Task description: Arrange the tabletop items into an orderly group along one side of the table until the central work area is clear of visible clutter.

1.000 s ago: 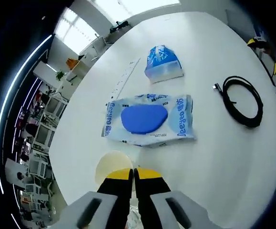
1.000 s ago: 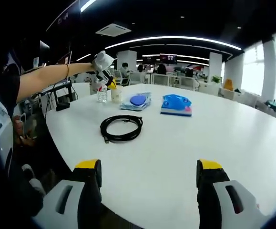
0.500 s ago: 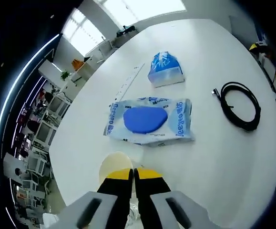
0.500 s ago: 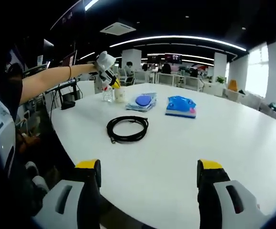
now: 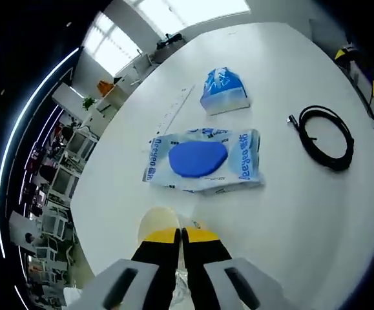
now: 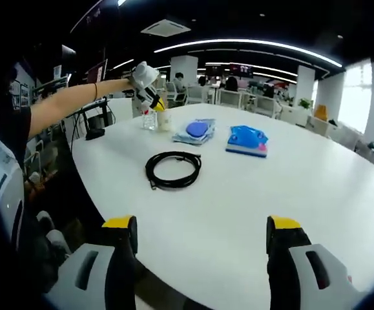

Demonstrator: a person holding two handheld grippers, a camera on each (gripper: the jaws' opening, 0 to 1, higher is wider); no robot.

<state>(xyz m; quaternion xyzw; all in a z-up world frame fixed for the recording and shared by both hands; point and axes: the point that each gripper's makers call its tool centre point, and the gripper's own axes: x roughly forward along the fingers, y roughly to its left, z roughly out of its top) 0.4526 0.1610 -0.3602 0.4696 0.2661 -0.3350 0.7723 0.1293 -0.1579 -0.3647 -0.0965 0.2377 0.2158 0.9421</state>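
While the person's arm (image 6: 77,103) stretches out over the far edge of the round white table (image 6: 251,194), the left gripper (image 5: 181,234) sits at a pale yellow cup (image 5: 158,221), its yellow-tipped jaws pressed together at the cup's rim; whether they pinch the rim itself I cannot tell. From the right gripper view, that cup (image 6: 164,119) stands just beside a clear glass (image 6: 150,119) near the table edge. Past the cup lies a flat pack of wet wipes (image 5: 203,160) with a blue oval lid, and beyond it a blue tissue pack (image 5: 223,90). A coiled black cable (image 5: 325,137) rests apart from both, nearer the middle of the table. The right gripper (image 6: 199,236) hovers low at the near edge of the table, jaws spread wide with nothing between them.
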